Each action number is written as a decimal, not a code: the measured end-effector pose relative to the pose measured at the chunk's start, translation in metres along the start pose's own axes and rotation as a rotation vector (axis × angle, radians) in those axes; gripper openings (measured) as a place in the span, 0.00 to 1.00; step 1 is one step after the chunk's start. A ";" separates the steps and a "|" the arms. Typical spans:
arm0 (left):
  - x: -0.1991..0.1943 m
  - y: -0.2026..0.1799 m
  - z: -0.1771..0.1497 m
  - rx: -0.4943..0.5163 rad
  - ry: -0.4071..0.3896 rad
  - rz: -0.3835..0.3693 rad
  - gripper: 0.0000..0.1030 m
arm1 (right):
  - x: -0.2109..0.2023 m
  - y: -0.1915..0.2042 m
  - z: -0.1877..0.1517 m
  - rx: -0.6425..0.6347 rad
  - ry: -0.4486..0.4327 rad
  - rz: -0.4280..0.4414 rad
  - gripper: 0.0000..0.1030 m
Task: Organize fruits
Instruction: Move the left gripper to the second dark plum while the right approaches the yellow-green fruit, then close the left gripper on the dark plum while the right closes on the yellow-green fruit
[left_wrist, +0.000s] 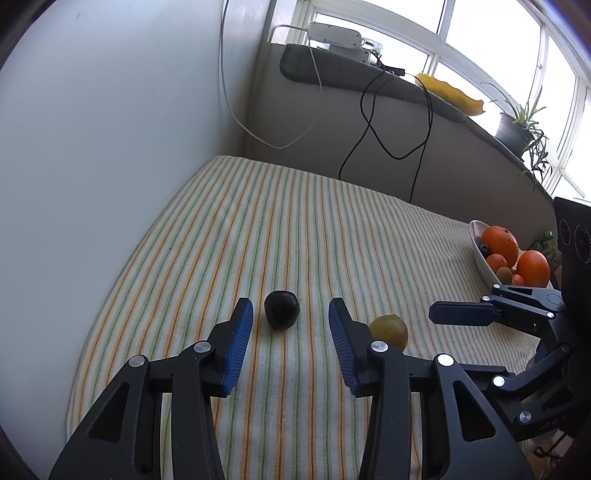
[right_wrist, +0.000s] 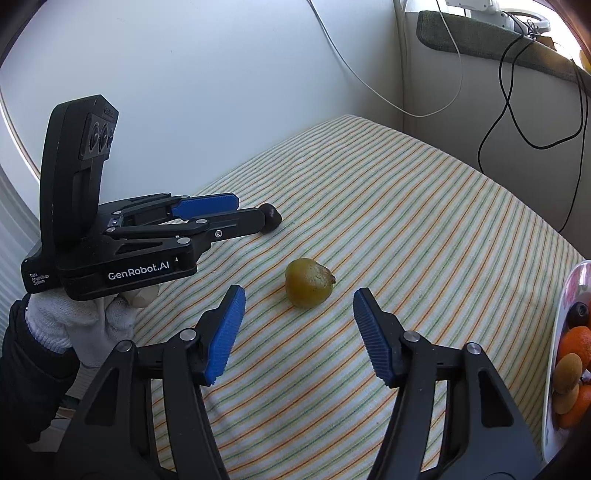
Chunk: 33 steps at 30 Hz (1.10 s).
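On the striped cloth, left gripper (left_wrist: 290, 314) jaws apart, straddling the dark plum (left_wrist: 281, 309) at 12 o'clock. Right gripper (right_wrist: 299, 299) jaws apart around the yellow-green fruit (right_wrist: 308, 283), untouched. Bowl (right_wrist: 565, 317) at 3 o'clock, likely destination.

"GenRobot.AI" in white on the black side plate of left gripper (right_wrist: 255, 212) body, seen from right wrist view. Small white "Data Acquisition System" on the rear corner of same housing. Embossed marking on top of its camera mount too small to read. Nothing legible in left wrist view.
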<state>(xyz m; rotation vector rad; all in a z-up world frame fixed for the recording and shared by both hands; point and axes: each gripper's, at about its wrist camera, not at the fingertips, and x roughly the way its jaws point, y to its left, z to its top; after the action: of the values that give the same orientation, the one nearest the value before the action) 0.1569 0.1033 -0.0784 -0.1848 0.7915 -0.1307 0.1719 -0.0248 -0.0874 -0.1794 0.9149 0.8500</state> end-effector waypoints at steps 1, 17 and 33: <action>0.002 0.000 0.000 -0.001 0.002 0.000 0.40 | 0.003 -0.001 0.001 0.002 0.003 0.000 0.62; 0.019 0.005 -0.002 0.001 0.043 0.002 0.31 | 0.030 -0.005 0.008 0.027 0.054 0.002 0.47; 0.018 0.008 -0.001 0.003 0.031 0.012 0.20 | 0.029 -0.008 0.008 0.043 0.043 -0.008 0.31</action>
<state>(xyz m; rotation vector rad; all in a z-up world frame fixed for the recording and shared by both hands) 0.1688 0.1072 -0.0934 -0.1760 0.8236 -0.1239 0.1911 -0.0100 -0.1058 -0.1648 0.9715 0.8215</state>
